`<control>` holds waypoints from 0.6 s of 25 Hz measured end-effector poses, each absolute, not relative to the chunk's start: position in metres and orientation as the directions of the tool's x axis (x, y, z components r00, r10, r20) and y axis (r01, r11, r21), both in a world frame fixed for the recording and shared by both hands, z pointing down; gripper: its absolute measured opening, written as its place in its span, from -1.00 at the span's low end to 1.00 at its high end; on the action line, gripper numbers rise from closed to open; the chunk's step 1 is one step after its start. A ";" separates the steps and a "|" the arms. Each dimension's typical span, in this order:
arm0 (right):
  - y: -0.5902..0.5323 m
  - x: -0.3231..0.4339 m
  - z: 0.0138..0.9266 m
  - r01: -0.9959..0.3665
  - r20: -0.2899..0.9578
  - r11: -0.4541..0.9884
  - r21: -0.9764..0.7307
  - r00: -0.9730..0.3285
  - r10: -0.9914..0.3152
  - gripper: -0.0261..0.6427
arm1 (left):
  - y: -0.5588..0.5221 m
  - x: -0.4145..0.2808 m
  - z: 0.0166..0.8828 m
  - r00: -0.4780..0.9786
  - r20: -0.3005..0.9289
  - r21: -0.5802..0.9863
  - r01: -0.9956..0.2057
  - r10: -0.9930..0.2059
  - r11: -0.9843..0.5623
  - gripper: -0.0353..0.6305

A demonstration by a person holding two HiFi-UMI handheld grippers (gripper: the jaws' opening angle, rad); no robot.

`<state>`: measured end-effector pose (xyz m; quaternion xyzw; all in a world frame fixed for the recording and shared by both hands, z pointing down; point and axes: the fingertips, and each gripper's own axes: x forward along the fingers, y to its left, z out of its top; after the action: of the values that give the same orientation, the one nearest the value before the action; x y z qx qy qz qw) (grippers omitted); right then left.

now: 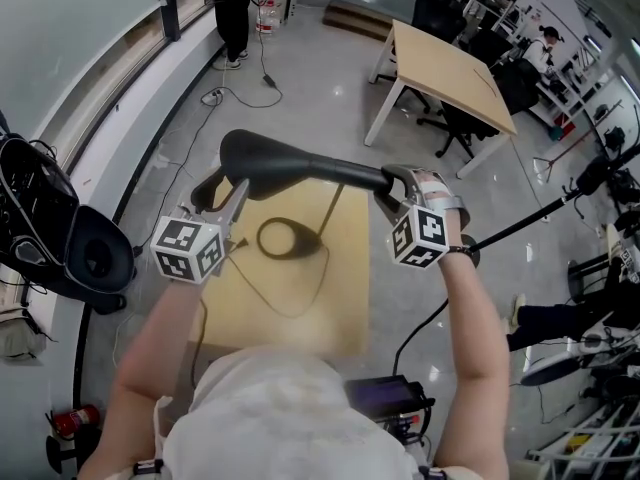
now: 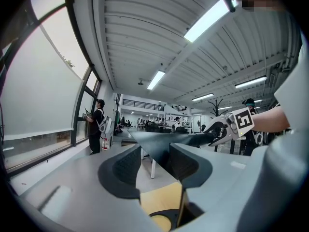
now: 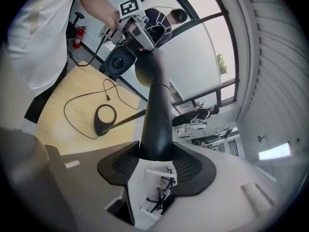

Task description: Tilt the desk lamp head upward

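Observation:
A black desk lamp stands on a small wooden table (image 1: pixel 335 298). Its ring-shaped base (image 1: pixel 283 238) lies flat, also visible in the right gripper view as a base (image 3: pixel 104 119). The long lamp head (image 1: pixel 290 163) stretches roughly level above it. My left gripper (image 1: pixel 232 183) is shut on the head's wide end, and the dark head (image 2: pixel 159 141) runs away from between its pads. My right gripper (image 1: pixel 392 190) is shut on the lamp's narrow neck (image 3: pixel 157 124); both pads press the round tube. A thin stem (image 3: pixel 126 119) runs from the base toward the neck.
The lamp's cable (image 1: pixel 300 306) loops across the small table. A larger wooden table (image 1: pixel 450 68) stands farther right with office chairs behind. A black bag (image 1: pixel 60 238) sits at the left wall, a fire extinguisher (image 1: pixel 75 420) below it. A person (image 1: pixel 232 13) stands by the windows.

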<state>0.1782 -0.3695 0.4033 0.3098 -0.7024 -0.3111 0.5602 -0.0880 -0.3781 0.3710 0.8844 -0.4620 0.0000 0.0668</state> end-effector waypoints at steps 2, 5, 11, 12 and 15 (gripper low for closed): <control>-0.369 0.177 0.405 -0.102 0.590 0.612 0.784 -0.185 -0.786 -0.24 | -0.377 -0.089 0.367 0.571 0.052 0.113 -0.819 -0.819 -0.563 -0.34; -0.368 0.176 0.409 -0.126 0.582 0.608 0.784 -0.193 -0.790 -0.24 | -0.376 -0.089 0.361 0.568 0.037 0.100 -0.821 -0.822 -0.563 -0.35; -0.367 0.174 0.418 -0.190 0.551 0.588 0.786 -0.215 -0.806 -0.24 | -0.374 -0.089 0.349 0.570 0.005 0.079 -0.819 -0.821 -0.568 -0.37; -0.367 0.174 0.419 -0.200 0.545 0.584 0.787 -0.219 -0.809 -0.24 | -0.374 -0.087 0.346 0.572 0.000 0.077 -0.818 -0.821 -0.570 -0.37; -0.368 0.175 0.422 -0.229 0.530 0.575 0.786 -0.228 -0.816 -0.24 | -0.374 -0.085 0.339 0.571 -0.010 0.069 -0.819 -0.821 -0.570 -0.37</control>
<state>0.1749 -0.3679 0.4219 0.3589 -0.7282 -0.2896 0.5070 -0.0850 -0.3735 0.3386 0.8858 -0.4628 -0.0202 0.0282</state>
